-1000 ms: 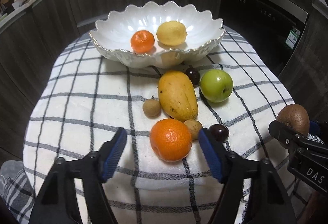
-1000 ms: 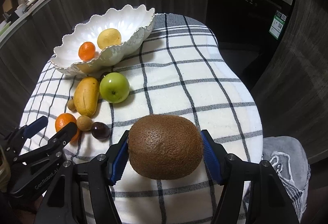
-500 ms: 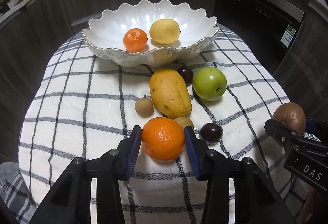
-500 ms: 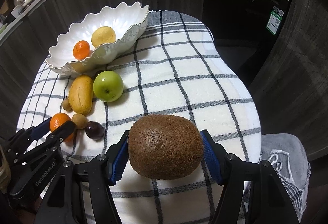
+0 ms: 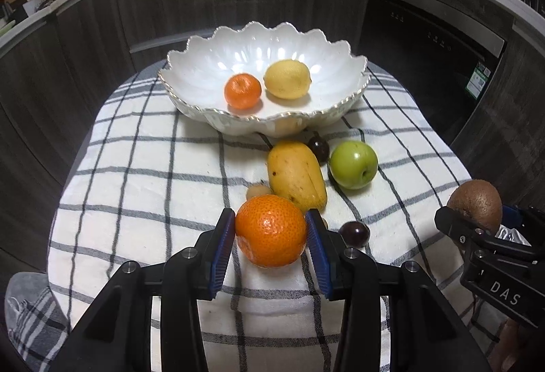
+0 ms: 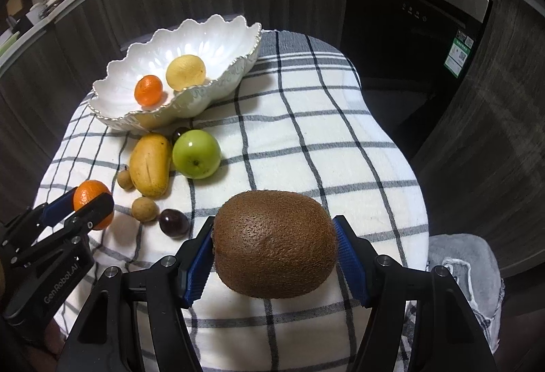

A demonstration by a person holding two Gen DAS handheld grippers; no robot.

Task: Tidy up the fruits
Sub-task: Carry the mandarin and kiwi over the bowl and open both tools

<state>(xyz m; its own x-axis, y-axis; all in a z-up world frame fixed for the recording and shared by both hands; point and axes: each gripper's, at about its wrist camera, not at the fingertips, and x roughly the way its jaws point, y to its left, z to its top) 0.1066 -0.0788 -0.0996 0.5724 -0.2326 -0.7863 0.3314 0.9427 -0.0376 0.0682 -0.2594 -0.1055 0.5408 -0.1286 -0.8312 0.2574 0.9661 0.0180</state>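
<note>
The left claw [image 5: 271, 232] is closed on the orange [image 5: 271, 230] at its widest girth, held just above the bench [image 5: 136, 201], preventing slip. The right claw [image 6: 274, 247] clamps the kiwi [image 6: 274, 244] likewise; both fruits are probably destined for the far bowl [image 5: 204, 65].

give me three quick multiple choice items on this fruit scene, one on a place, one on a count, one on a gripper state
1. Where is the lemon?
A. in the white bowl
B. beside the green apple
C. in the right gripper

2. How many fruits lie in the bowl?
A. one
B. two
C. four

3. What does the left gripper hold?
A. nothing
B. the mango
C. the large orange

Key: 1 A, it sits on the bowl's floor beside the small orange. 2 B, only those two. 3 C, both pads press its sides.
</note>
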